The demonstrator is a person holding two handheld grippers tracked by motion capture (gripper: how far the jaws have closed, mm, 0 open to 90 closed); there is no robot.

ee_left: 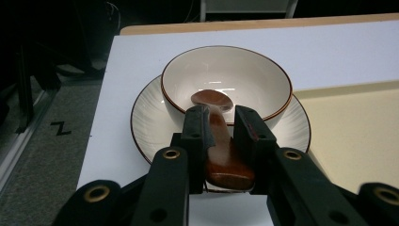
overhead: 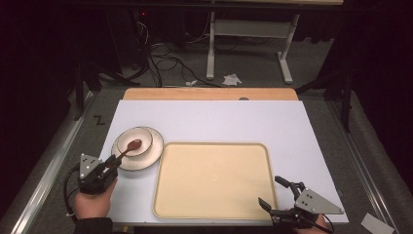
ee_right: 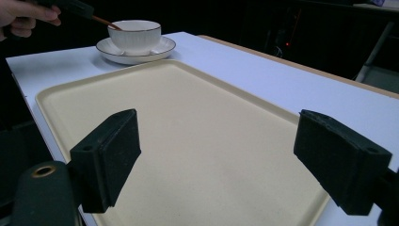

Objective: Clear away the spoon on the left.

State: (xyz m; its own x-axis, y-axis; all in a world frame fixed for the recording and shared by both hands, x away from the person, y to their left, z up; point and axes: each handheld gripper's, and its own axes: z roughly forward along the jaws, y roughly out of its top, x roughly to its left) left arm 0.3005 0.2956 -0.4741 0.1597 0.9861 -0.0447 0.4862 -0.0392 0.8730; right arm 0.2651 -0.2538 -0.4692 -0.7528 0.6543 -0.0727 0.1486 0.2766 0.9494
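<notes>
A white bowl (overhead: 136, 142) with a brown rim sits on a ribbed white plate (overhead: 146, 159) at the table's left. A brown wooden spoon (ee_left: 221, 150) rests with its head inside the bowl (ee_left: 226, 84) and its handle sloping out over the plate (ee_left: 150, 117). My left gripper (ee_left: 223, 125) is shut on the spoon's handle, at the plate's near left edge in the high view (overhead: 111, 164). My right gripper (overhead: 275, 192) stands open at the beige tray's (overhead: 214, 209) near right corner, its jaws wide apart over the tray (ee_right: 188, 141) with nothing between them.
The bowl (ee_right: 135, 34) and plate (ee_right: 136, 54) stand just beyond the tray's far left corner. A white mat (overhead: 243, 122) covers the wooden table. A table leg frame (overhead: 243, 44) and cables (overhead: 165, 63) lie on the floor behind.
</notes>
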